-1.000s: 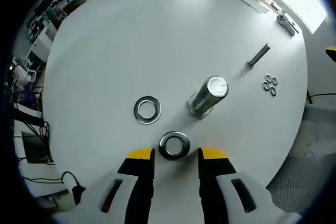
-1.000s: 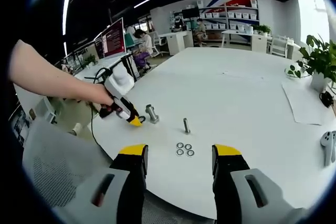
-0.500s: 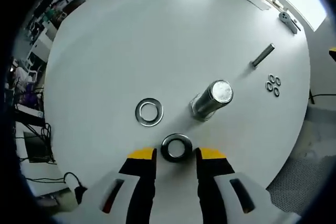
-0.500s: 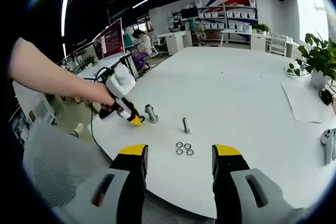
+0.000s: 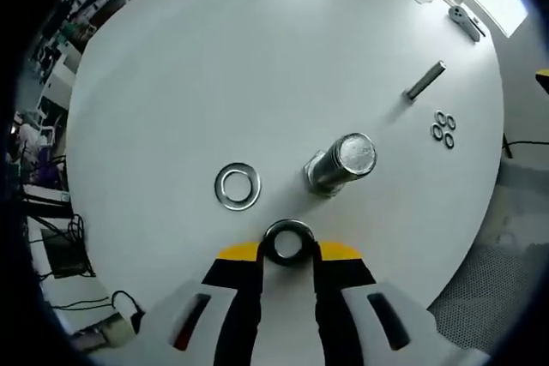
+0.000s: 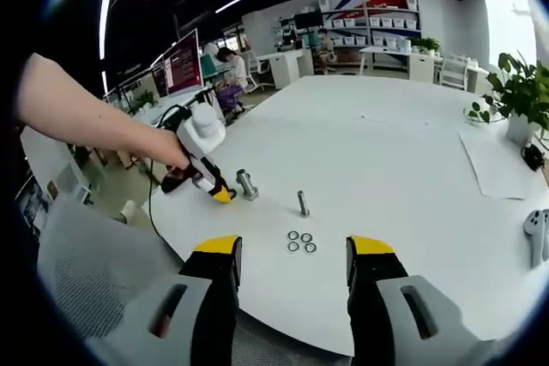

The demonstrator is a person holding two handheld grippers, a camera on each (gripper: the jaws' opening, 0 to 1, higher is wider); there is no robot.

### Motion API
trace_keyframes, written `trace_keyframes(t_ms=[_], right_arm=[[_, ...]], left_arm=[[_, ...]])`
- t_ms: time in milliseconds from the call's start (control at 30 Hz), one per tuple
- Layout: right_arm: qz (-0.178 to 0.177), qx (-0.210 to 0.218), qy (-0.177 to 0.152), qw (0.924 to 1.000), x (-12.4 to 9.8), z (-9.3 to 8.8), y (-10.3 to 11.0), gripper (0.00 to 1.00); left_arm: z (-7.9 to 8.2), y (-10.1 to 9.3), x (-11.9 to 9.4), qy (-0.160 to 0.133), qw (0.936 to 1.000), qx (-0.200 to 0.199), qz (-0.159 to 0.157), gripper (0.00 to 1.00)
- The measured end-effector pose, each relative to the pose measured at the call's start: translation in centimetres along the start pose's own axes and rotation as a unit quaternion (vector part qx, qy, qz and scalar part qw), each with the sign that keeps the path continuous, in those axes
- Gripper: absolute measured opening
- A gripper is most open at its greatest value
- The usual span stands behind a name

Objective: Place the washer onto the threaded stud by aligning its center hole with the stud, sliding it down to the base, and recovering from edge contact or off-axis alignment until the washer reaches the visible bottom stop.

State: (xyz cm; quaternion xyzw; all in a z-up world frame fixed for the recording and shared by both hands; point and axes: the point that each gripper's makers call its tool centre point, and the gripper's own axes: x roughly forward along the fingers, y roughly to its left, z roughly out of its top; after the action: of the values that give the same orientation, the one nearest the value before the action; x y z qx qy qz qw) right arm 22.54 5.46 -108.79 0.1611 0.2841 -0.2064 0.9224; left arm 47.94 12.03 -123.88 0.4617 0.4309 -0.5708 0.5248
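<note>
Left gripper [image 5: 287,252] is closing in on the washer [image 5: 287,242]: the yellow tips are sitting tight against both sides of the ring, which is lying flat on the white table [image 5: 257,66]. Whether the grip is actually firm, I can't tell. The threaded stud [image 5: 339,164] is standing upright just ahead of the jaws and slightly to the right, well clear of the washer. A second washer [image 5: 238,187] is lying flat ahead-left of the tips, untouched. Farther out to the right a slim bolt [image 5: 424,81] is resting on its side, with a cluster of small rings [image 5: 443,129] near it.

Right gripper [image 6: 293,250] is hanging released at the table edge, jaws spread wide, nothing between them. The small rings [image 6: 301,242] are lying just ahead of its tips, the slim bolt [image 6: 303,204] a bit beyond them, and the threaded stud [image 6: 246,184] ahead-left. The left gripper [image 6: 199,153] is showing at the far left of this view in a person's hand [image 6: 165,153], its yellow tip down on the table beside the stud
</note>
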Motion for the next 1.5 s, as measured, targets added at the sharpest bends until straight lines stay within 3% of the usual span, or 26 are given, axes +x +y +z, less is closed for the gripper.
trace_keyframes(t_ms=[233,400,667,1067,1300,1500], right_arm=[[0.002,0.001,0.0,1.0,0.0,0.0,0.1,0.52],[0.004,0.0,0.0,1.0,0.1,0.0,0.2,0.52],[0.003,0.001,-0.002,1.0,0.1,0.1,0.1,0.51],[0.003,0.001,-0.001,1.0,0.1,0.1,0.0,0.51],[0.003,0.0,0.0,1.0,0.1,0.1,0.0,0.51],[0.002,0.002,0.0,1.0,0.1,0.1,-0.1,0.51]], left_arm=[[0.1,0.2,0.1,0.003,1.0,0.003,-0.001,0.21],[0.1,0.3,0.3,0.005,0.9996,0.027,-0.007,0.21],[0.1,0.4,0.3,0.011,0.9998,0.013,-0.005,0.21],[0.1,0.4,0.4,-0.002,0.9996,0.029,0.0,0.19],[-0.5,0.2,0.0,0.001,0.999,0.045,-0.006,0.19],[0.6,0.0,-2.4,-0.023,0.9984,0.05,-0.014,0.19]])
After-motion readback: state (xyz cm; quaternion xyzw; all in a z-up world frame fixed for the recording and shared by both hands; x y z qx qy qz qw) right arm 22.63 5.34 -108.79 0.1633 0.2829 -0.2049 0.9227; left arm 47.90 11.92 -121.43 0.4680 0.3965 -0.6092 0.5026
